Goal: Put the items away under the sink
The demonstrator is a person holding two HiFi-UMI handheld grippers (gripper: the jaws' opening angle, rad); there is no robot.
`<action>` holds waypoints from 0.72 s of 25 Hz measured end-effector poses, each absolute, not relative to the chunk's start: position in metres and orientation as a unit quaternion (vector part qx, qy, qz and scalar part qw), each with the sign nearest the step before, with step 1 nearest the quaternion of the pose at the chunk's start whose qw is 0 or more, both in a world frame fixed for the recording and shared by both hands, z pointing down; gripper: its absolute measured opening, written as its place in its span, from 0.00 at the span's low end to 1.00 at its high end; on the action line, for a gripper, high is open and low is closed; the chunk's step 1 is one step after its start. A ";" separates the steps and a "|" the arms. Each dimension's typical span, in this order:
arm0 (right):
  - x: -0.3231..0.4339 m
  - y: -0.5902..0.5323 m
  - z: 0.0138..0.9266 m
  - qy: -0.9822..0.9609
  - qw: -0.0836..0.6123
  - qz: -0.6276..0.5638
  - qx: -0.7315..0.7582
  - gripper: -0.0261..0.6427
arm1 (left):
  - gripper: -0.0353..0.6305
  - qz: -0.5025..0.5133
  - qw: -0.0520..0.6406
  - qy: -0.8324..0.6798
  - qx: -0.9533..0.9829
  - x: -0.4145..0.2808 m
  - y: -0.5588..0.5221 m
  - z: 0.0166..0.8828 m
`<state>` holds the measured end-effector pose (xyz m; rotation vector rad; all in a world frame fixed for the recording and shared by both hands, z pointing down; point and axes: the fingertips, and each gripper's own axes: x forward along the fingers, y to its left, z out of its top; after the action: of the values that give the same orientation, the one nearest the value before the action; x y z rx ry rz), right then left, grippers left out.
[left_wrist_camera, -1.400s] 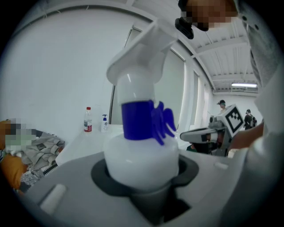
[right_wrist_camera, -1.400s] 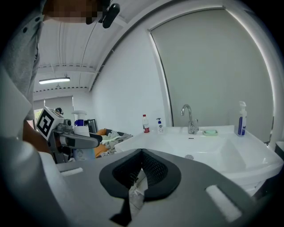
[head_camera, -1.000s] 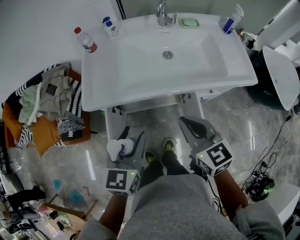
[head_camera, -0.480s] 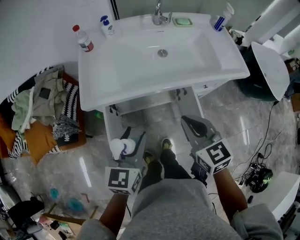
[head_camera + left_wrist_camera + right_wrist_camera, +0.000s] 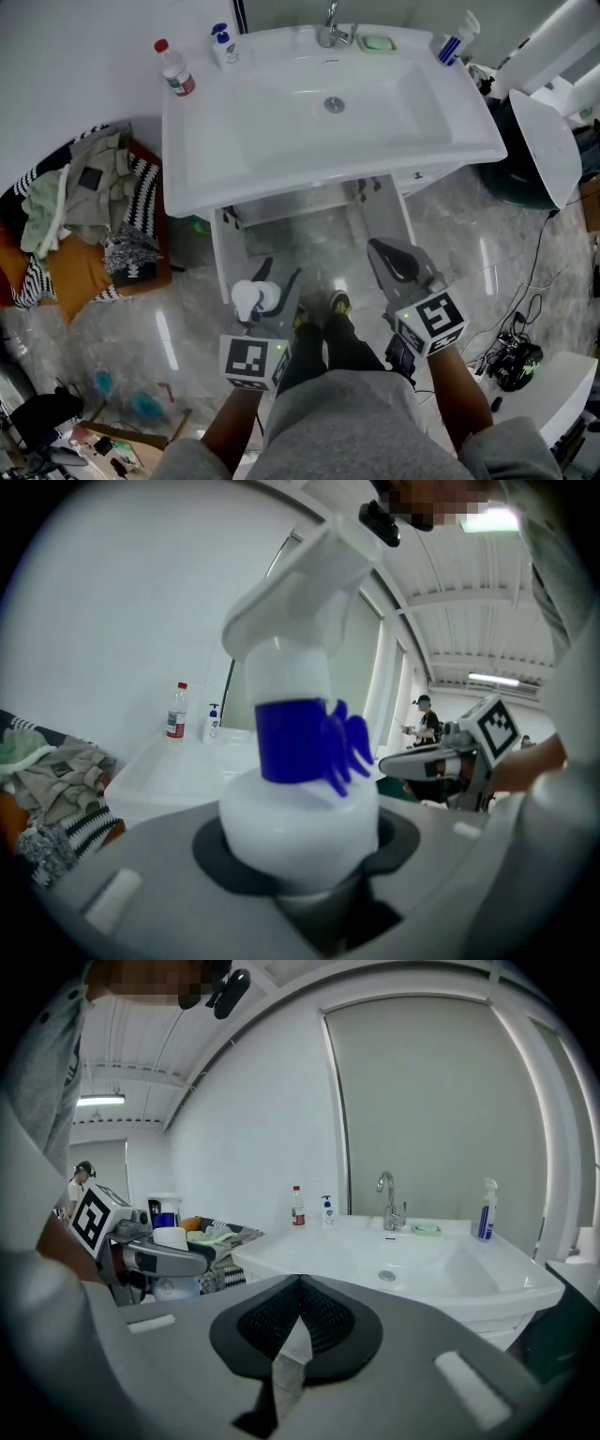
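My left gripper [image 5: 270, 292] is shut on a white spray bottle [image 5: 250, 298] with a blue collar and trigger; in the left gripper view the spray bottle [image 5: 298, 794] stands upright between the jaws and fills the middle. My right gripper [image 5: 395, 263] is shut with nothing in it, and the right gripper view shows its pads [image 5: 309, 1314] meeting. Both grippers hover low in front of the open cabinet [image 5: 302, 234] under the white sink [image 5: 281, 141]. The cabinet's inside looks bare and grey.
On the sink's rim stand a red-capped water bottle [image 5: 175, 68], a pump bottle [image 5: 223, 45], a green soap dish [image 5: 379, 42] and another spray bottle [image 5: 457, 39] beside the faucet [image 5: 330, 28]. A clothes pile [image 5: 84, 206] lies left; a white fixture [image 5: 548, 141] and cables [image 5: 516, 356] lie right.
Both grippers have drifted slightly toward me in the head view as the camera shifted. The left still holds the spray bottle; the right stays shut.
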<state>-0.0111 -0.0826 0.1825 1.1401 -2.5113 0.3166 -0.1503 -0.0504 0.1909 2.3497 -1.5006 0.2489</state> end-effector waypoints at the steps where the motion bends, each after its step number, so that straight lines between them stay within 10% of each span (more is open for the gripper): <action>1: -0.011 -0.084 0.185 -0.890 0.179 0.116 0.403 0.03 | 0.36 0.089 0.173 -0.529 0.826 -0.149 -0.051 0.193; 18: -0.020 -0.109 0.308 -0.895 0.169 0.194 0.363 0.03 | 0.36 0.113 0.206 -0.556 0.797 -0.132 -0.096 0.297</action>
<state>-0.0200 -0.1086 0.3079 1.0329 -2.5457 0.5528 -0.1316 -0.0964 0.2972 2.2217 -1.5483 0.3152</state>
